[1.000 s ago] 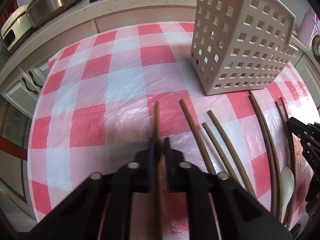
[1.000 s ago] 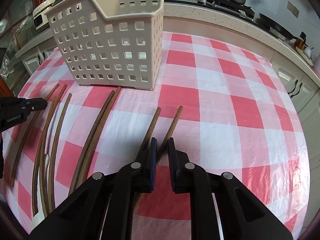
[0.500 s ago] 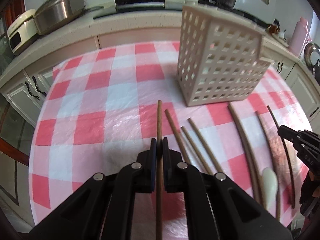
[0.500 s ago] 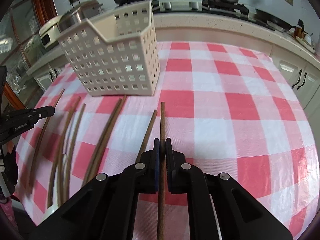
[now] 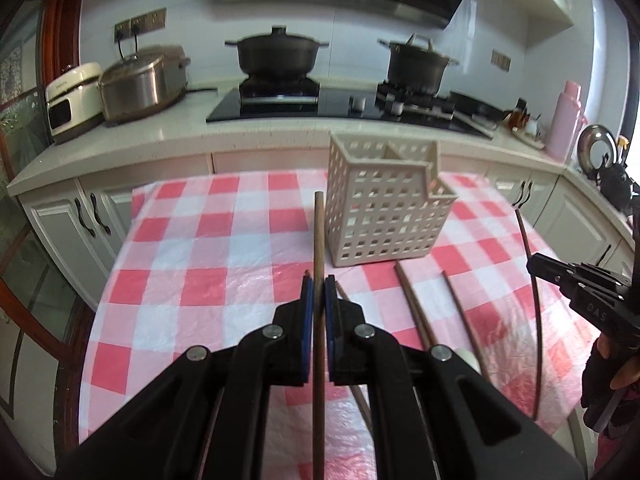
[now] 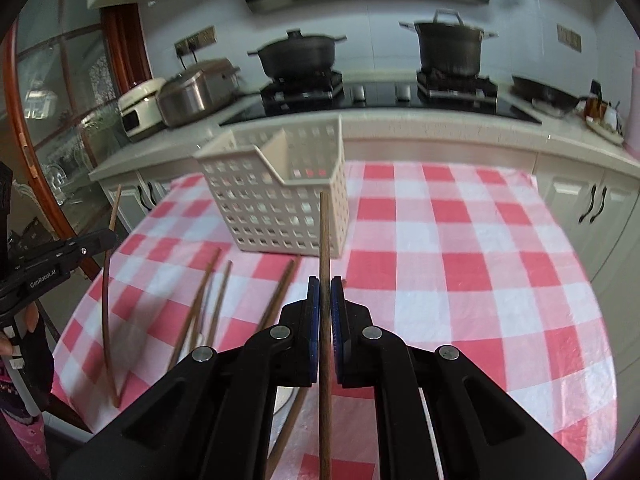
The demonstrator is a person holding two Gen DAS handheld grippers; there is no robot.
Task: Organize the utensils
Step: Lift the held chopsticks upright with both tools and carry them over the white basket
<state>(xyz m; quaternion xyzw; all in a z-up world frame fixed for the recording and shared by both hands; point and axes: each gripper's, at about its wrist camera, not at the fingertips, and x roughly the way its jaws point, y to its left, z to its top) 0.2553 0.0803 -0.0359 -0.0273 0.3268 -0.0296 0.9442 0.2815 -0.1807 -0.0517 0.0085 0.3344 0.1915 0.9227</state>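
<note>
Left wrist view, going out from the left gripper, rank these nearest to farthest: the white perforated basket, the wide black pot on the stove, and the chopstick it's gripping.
1. Chopstick, clamped in the left gripper, pointing straight ahead.
2. White perforated basket, just ahead and slightly right, on the checked tablecloth.
3. Wide black pot, on the stove at the back wall, slightly left.

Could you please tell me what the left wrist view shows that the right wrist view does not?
Only the left wrist view shows the pink bottle and the left gripper shut on its chopstick. Only the right wrist view shows the frying pan and the right gripper clamping another chopstick. Both show the perforated basket and checked tablecloth.
</note>
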